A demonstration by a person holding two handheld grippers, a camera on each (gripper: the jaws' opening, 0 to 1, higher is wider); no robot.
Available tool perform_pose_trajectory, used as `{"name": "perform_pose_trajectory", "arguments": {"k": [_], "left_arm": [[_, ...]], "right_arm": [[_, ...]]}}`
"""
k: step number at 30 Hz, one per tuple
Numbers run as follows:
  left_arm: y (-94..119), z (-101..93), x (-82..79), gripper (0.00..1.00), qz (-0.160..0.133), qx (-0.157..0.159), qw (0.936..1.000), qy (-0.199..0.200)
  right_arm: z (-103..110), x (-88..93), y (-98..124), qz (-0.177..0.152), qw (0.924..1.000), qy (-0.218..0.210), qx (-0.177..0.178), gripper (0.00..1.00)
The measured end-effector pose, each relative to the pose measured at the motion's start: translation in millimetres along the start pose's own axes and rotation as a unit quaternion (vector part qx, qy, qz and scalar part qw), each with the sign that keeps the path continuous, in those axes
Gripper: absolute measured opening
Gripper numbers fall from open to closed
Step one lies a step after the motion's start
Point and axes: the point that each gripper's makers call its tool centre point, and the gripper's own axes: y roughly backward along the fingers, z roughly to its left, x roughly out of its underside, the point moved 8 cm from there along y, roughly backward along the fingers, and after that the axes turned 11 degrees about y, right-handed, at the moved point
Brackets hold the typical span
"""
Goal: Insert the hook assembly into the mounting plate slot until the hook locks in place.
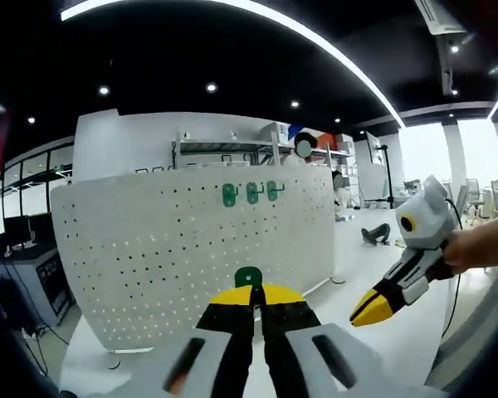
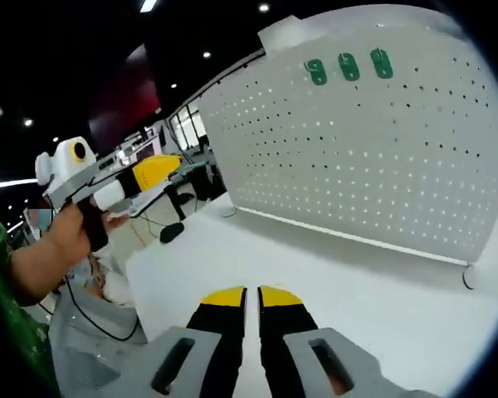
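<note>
A white pegboard mounting plate point(image 1: 174, 240) stands upright on a white table, with three green hooks point(image 1: 252, 193) hung in a row near its top edge. My left gripper point(image 1: 256, 297) is shut on another green hook point(image 1: 248, 277), which pokes up between its yellow tips a short way in front of the plate. A hand holds my right gripper point(image 1: 373, 308) to the right, jaws together and empty. In the right gripper view, the right gripper point(image 2: 251, 297) is shut above the table, the plate point(image 2: 382, 157) and its hooks point(image 2: 349, 66) stand ahead to the right, and the left gripper point(image 2: 153, 172) is at the left.
The white table top point(image 2: 315, 257) spreads in front of the plate, whose foot point(image 2: 469, 278) rests at the right. Desks with monitors point(image 1: 21, 232) stand to the left and shelving point(image 1: 224, 149) rises behind the plate. A black cable point(image 2: 91, 319) hangs at the table's left edge.
</note>
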Motion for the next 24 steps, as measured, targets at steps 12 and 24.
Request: {"name": "perform_pose_trajectory", "arguments": {"k": [12, 24], "left_arm": [[-1, -5.6, -3.6, 0.02, -0.002, -0.005, 1.0000, -0.004], [-2, -9.8, -5.4, 0.02, -0.004, -0.009, 0.9999, -0.004]], "right_arm": [[4, -14.9, 13, -0.038, 0.9985, 0.039, 0.008, 0.16], [10, -29.8, 27, -0.085, 0.9934, 0.076, 0.011, 0.43]]}}
